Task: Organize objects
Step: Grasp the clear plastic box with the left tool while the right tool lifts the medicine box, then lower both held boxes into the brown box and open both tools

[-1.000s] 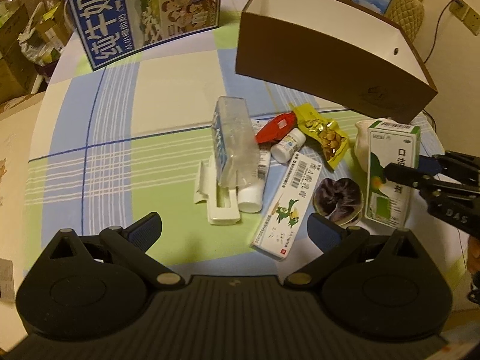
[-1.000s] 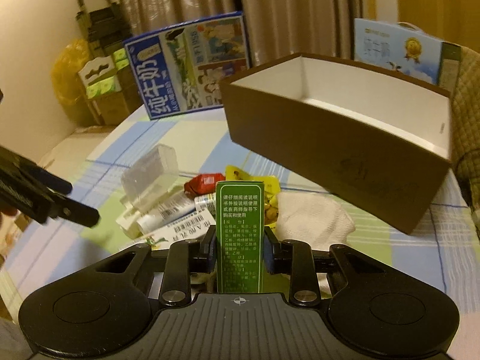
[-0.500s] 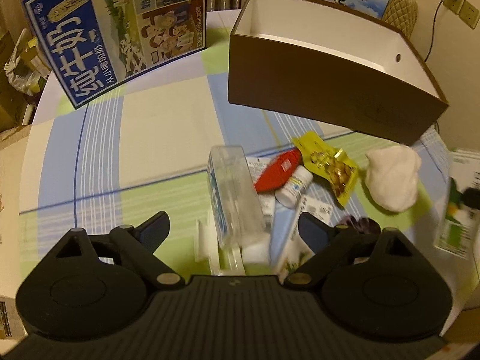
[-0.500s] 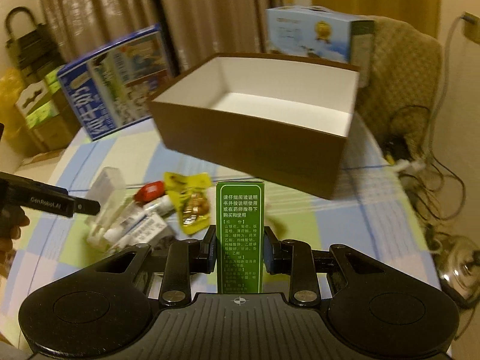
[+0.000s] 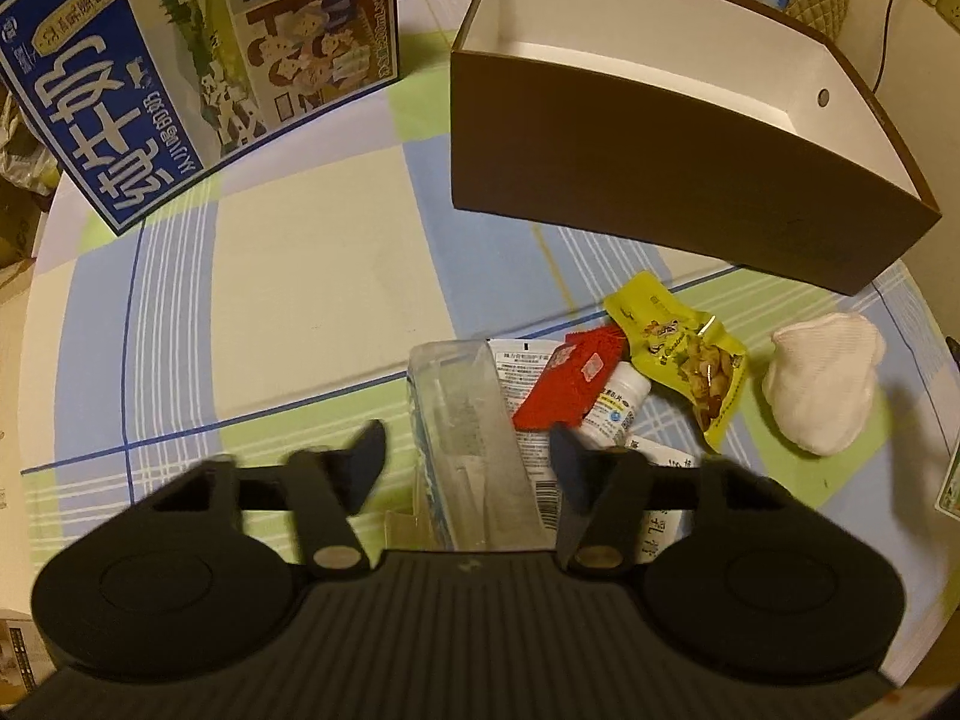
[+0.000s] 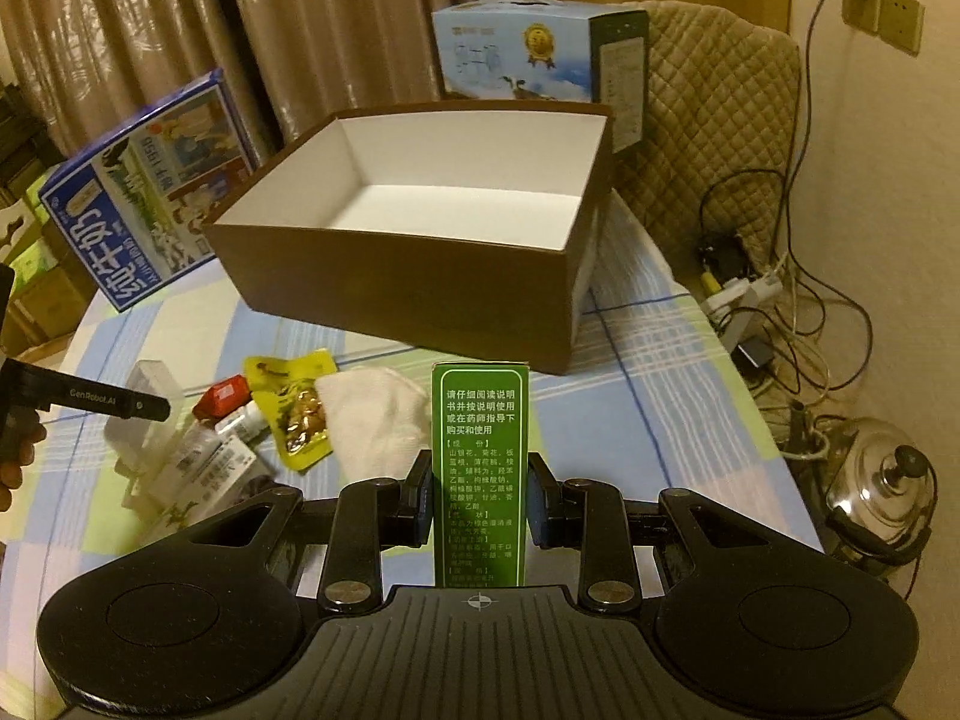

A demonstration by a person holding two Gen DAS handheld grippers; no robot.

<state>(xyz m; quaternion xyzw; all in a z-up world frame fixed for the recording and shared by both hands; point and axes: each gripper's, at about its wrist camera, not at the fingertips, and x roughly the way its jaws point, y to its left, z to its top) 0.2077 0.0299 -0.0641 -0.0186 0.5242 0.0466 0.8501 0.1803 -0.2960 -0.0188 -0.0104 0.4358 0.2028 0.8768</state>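
The right gripper is clamped on a green box, which stands upright between its two pads; the box's lower end is hidden behind the tool body. Straight ahead of that gripper, beyond the green box, sits one open brown box with a white inside.

The left gripper has its fingers spread apart over the pile, closed on nothing. A clear plastic case lies between them, its near end cut off by the tool. Just ahead and to the right of it lie one red packet, one small white bottle, one yellow snack bag and, further right, one white cloth. A printed white carton under the right finger is mostly hidden. Two milk cartons stand beyond: a blue one ahead-left, a pale one behind the brown box.
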